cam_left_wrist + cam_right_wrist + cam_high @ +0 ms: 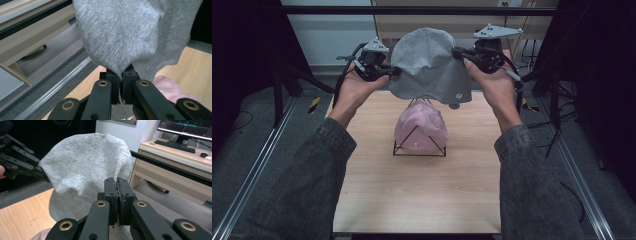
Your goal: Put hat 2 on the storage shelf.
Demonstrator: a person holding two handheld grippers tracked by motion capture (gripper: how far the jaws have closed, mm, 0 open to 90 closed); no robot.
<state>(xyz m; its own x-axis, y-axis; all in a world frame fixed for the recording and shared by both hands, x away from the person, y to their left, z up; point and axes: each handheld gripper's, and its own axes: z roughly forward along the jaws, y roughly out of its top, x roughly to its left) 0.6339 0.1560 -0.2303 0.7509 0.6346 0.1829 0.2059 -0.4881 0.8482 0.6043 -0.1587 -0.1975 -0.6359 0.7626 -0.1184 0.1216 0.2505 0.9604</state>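
A grey knit cap (428,67) hangs in the air above the far end of the wooden table (412,195), stretched between both grippers. My left gripper (391,72) is shut on the cap's left edge; in the left gripper view the grey cloth (120,37) runs down between the closed jaws. My right gripper (460,53) is shut on the cap's right edge, and the cloth (85,170) bulges to the left of its jaws. Below the grey cap a pink cap (420,127) sits on a black wire stand (419,150) in the middle of the table.
Metal rails (259,165) run along both sides of the table over grey carpet. A black bar (412,10) crosses the far end. Beyond it stands a desk with a monitor (190,127) and keyboard (175,145). The table's near half is bare wood.
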